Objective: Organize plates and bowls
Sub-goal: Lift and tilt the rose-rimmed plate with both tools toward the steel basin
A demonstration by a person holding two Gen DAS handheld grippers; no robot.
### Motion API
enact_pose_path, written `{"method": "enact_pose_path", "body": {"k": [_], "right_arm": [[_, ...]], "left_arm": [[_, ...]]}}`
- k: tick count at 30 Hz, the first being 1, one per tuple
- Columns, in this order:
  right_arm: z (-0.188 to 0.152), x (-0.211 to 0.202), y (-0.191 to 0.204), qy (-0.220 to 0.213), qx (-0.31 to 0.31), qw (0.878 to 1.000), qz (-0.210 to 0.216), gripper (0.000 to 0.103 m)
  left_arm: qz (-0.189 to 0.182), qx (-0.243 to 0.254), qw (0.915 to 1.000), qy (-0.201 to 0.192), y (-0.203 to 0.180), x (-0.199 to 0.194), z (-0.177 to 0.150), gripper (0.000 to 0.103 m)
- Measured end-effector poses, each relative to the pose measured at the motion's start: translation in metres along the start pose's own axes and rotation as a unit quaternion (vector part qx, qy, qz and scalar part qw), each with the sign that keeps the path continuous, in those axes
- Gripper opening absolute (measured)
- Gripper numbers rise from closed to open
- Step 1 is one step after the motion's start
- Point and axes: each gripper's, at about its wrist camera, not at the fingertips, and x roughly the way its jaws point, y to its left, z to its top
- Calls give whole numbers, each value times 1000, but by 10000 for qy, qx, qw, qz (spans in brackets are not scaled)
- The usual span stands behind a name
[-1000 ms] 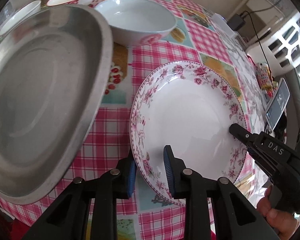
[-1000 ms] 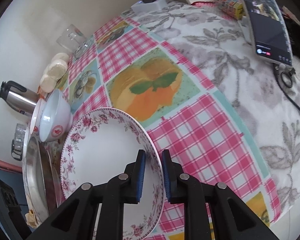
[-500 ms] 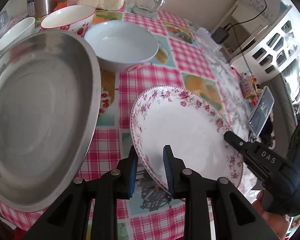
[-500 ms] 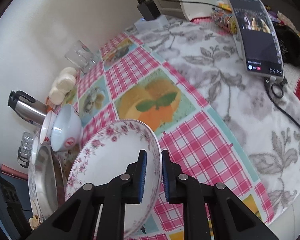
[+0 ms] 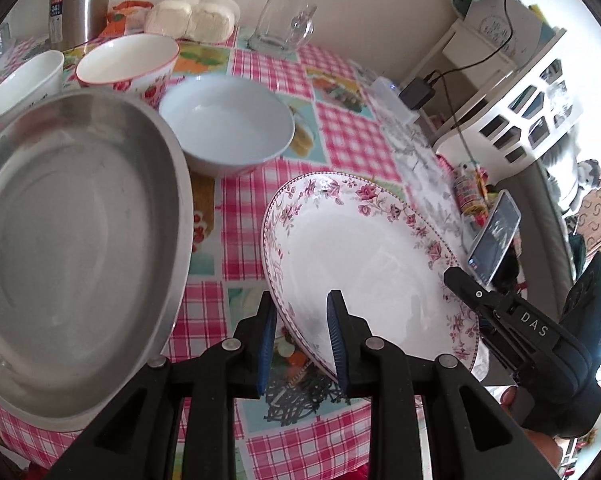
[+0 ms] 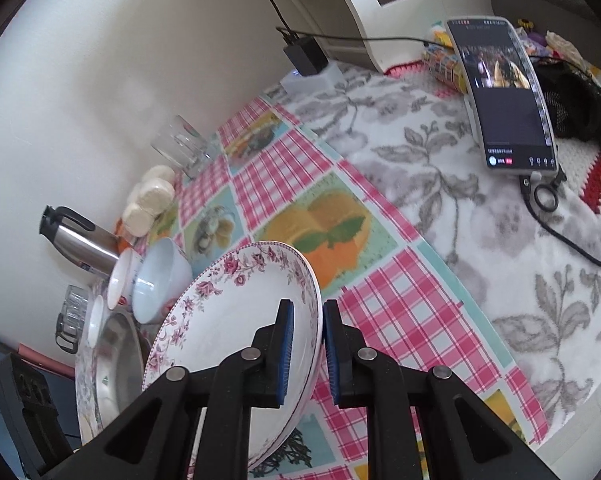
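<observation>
While both pairs of jaws clamp opposite rims of the floral plate (image 5: 364, 264), the left gripper (image 5: 300, 332) and right gripper (image 6: 303, 344) hold it tilted above the checked table (image 5: 340, 140), with the steel tray (image 5: 76, 240) at the frame's left.

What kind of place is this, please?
Probably a home dining table: a checked fruit-print tablecloth carries bowls, a floral plate, a steel kettle, and a phone on charge.
</observation>
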Motion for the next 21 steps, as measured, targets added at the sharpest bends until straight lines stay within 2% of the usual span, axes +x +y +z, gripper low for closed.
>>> {"method": "enact_pose_path", "body": {"k": [10, 21], "right_arm": [[2, -28, 30, -550, -138, 9978, 348, 16], [-5, -44, 85, -828, -579, 9929, 625, 16]], "left_arm": [[-312, -19, 9984, -475, 10, -34, 14, 27], [-458, -169, 9948, -895, 42, -76, 31, 27]]}}
